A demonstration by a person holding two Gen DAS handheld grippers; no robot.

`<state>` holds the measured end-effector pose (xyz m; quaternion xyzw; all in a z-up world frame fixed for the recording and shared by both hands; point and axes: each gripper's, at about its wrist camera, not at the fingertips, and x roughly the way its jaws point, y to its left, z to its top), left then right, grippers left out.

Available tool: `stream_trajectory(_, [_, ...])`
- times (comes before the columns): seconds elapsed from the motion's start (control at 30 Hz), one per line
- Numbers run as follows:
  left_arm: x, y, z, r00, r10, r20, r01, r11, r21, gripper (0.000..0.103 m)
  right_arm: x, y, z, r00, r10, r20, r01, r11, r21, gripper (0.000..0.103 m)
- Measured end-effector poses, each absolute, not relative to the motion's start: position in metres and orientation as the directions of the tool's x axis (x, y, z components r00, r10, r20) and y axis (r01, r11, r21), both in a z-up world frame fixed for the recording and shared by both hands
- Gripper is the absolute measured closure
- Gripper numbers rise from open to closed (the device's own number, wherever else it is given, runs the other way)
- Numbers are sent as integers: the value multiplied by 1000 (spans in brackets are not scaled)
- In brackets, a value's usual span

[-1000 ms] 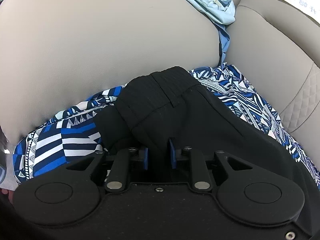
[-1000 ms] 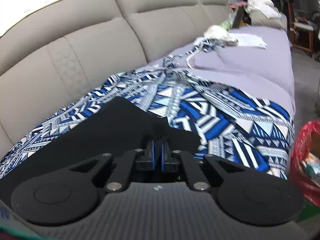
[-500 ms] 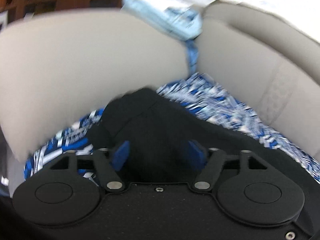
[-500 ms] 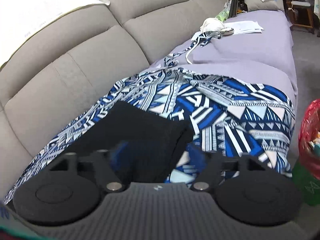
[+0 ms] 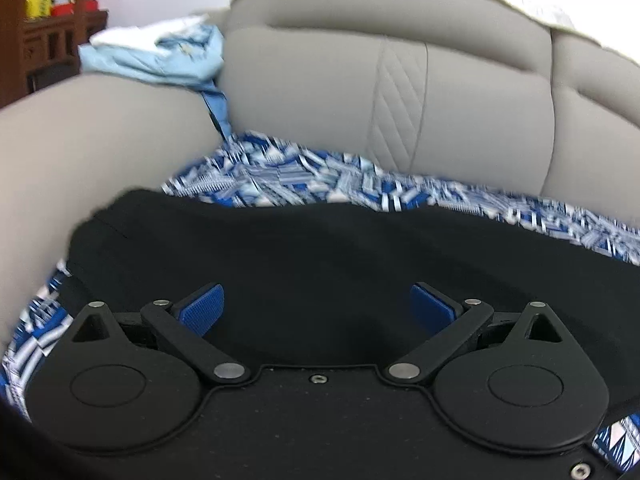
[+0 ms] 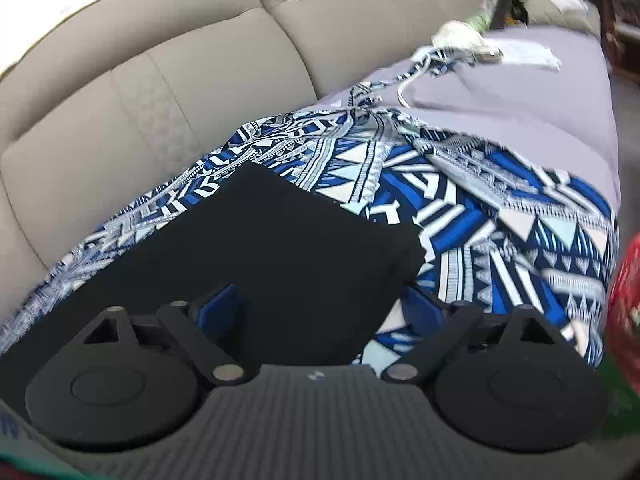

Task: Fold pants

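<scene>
Black pants (image 5: 320, 248) lie flat on a blue-and-white patterned cloth (image 5: 288, 180) on a beige sofa. In the left wrist view they stretch across the frame, waist end at the left. My left gripper (image 5: 318, 308) is open wide just above them, holding nothing. In the right wrist view the pants (image 6: 288, 248) end in a straight hem edge near the middle of the cloth (image 6: 480, 208). My right gripper (image 6: 320, 308) is open wide over that end, its blue pads apart, holding nothing.
The sofa armrest (image 5: 88, 148) rises at the left with light blue clothes (image 5: 160, 56) on top. The sofa backrest (image 6: 140, 72) runs behind. A purple cover (image 6: 520, 92) with papers and a white item lies farther right. A red bag (image 6: 626, 300) sits at the right edge.
Both grippers were shut on the pants one second ago and have opened and let go. Both have pulled back and lifted slightly; the pants now lie flatter.
</scene>
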<state>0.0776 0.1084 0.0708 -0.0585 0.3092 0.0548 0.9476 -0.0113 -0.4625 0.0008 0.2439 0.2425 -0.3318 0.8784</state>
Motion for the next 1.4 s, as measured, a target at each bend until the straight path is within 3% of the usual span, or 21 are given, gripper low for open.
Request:
stream_trajectory(0.03, [80, 107, 66, 794, 66, -604, -139, 987, -75, 3, -10, -462, 1, 656, -479, -584, 705, 664, 248, 31])
stream_trajectory(0.1, [86, 106, 56, 777, 70, -626, -144, 987, -68, 3, -11, -463, 1, 644, -501, -579, 717, 659, 228, 54])
stream_trajectory(0.13, [85, 107, 51, 771, 74, -632, -150, 986, -67, 3, -12, -464, 2, 639, -508, -577, 722, 654, 224, 60])
stream_trajectory(0.2, [87, 111, 44, 755, 87, -650, -171, 983, -67, 3, -15, -467, 3, 651, -498, -573, 720, 643, 259, 86])
stream_trajectory(0.27, [86, 119, 40, 745, 97, -660, -192, 979, -73, 8, -17, -470, 4, 679, -458, -574, 702, 634, 325, 97])
stream_trajectory(0.3, [85, 123, 40, 745, 97, -660, -196, 978, -77, 19, -16, -470, 5, 677, -455, -578, 705, 625, 334, 97])
stream_trajectory(0.33, [84, 130, 40, 748, 96, -656, -195, 977, -80, 38, -12, -469, 9, 672, -457, -584, 710, 621, 331, 97])
stream_trajectory(0.4, [81, 141, 40, 749, 82, -657, -193, 976, -99, 61, -3, -462, 21, 684, -445, -577, 700, 624, 348, 98])
stream_trajectory(0.57, [72, 172, 34, 752, 72, -656, -263, 944, -197, 64, 49, -374, 84, 828, -300, -474, 475, 824, 309, 98])
stream_trajectory(0.67, [68, 186, 30, 754, 68, -653, -289, 927, -238, 64, 80, -269, 103, 896, -84, -435, 201, 952, 229, 98])
stream_trajectory(0.8, [61, 198, 30, 755, 68, -652, -304, 918, -256, 63, 94, -134, 76, 844, 209, -495, -153, 977, 151, 97])
stream_trajectory(0.97, [57, 208, 30, 756, 57, -652, -303, 913, -272, 58, 81, -52, 29, 755, 309, -579, -317, 944, 91, 94])
stream_trajectory(1.03, [57, 209, 30, 758, 51, -650, -296, 915, -274, 54, 72, -39, 23, 743, 334, -581, -355, 931, 81, 87])
stream_trajectory(1.07, [56, 209, 30, 760, 48, -648, -289, 918, -272, 52, 67, -34, 22, 741, 339, -579, -372, 926, 64, 66])
stream_trajectory(1.2, [56, 202, 33, 763, 49, -645, -272, 929, -252, 32, 50, -29, 26, 734, 359, -577, -415, 909, 38, 42])
stream_trajectory(1.4, [52, 196, 36, 763, 62, -643, -269, 936, -228, 16, 24, -43, 38, 724, 442, -530, -472, 877, 86, 29])
